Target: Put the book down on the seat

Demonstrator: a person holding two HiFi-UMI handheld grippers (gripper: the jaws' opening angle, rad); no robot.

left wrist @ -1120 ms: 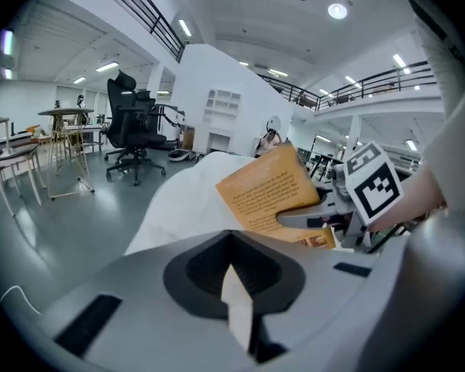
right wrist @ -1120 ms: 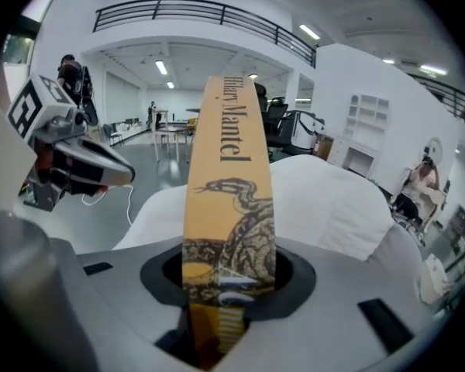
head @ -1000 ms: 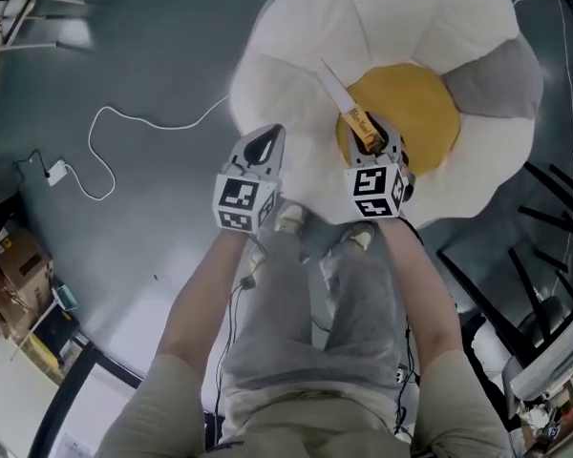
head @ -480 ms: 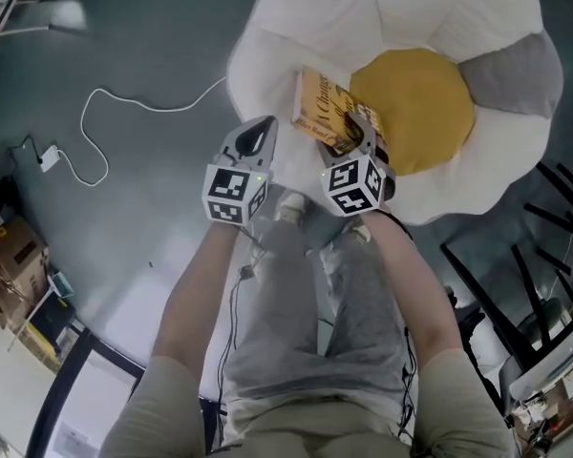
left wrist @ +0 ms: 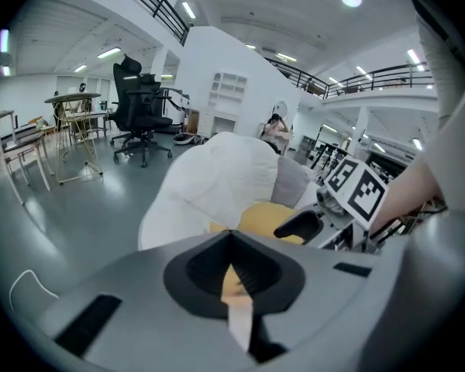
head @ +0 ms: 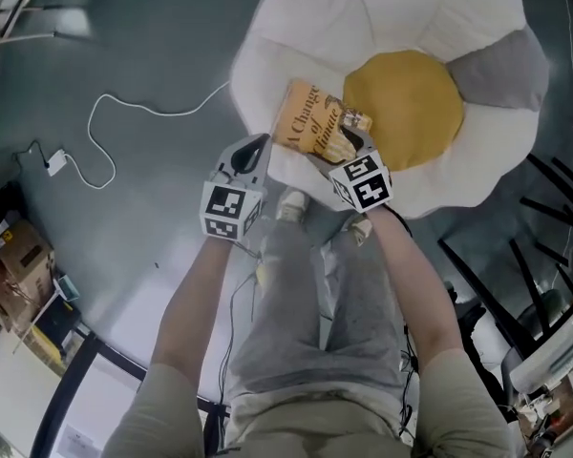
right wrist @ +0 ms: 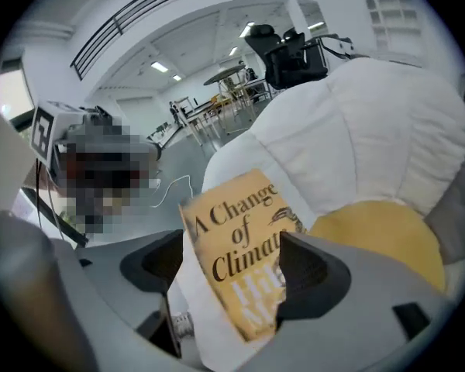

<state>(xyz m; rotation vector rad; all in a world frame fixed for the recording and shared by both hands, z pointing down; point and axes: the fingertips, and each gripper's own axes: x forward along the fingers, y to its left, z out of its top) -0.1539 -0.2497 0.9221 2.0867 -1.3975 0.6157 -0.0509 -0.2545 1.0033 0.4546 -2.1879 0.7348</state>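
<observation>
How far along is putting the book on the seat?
Nearly done: the book lies cover-up on the seat. In hand: the right gripper has just been opening its jaws, which stand apart astride the book's near edge. Remaining: pull that gripper clear. The left gripper is shut, empty.

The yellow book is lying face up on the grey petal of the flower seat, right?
No. The book rests face up on a white petal of the seat, beside the yellow centre, not the grey petal. The head view shows it.

The left hand-held gripper (left wrist: 231,242) (jaws together) points at the white seat (left wrist: 217,183) with its yellow centre (left wrist: 260,217)
</observation>
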